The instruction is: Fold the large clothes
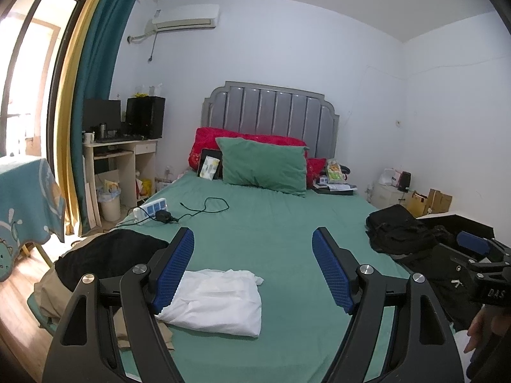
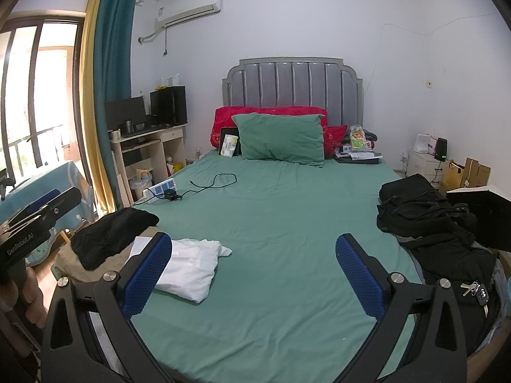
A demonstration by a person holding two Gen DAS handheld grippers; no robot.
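1. At the lower left of the left wrist frame, a folded white thin-fabric garment (image 1: 214,300) lies flat on the green-sheeted bed (image 1: 274,223), partly behind the left gripper (image 1: 252,271); it shows at the lower left of the right wrist frame as well (image 2: 188,265).
2. The left gripper is spread wide and holds nothing; its blue pads (image 1: 332,271) stand well apart above the sheet.
3. The right gripper (image 2: 255,274) is likewise released and empty, hovering over bare sheet near the foot of the bed.
4. A crumpled black garment heap (image 2: 424,220) lies at the right edge of the bed, with a set of keys (image 2: 476,290) resting on dark cloth nearer the camera; a second black cloth (image 2: 111,236) sits on a tan pile at the left edge.
5. The black heap looks soft, limp and fairly bulky, so I judge it will sag and drag rather than hold shape.
6. Likely best to pinch it at a hem, shoulder seam or collar, one gripper on each side, and lift it clear to spread it on the open sheet.
7. The keys could snag or drop if that cloth is pulled.
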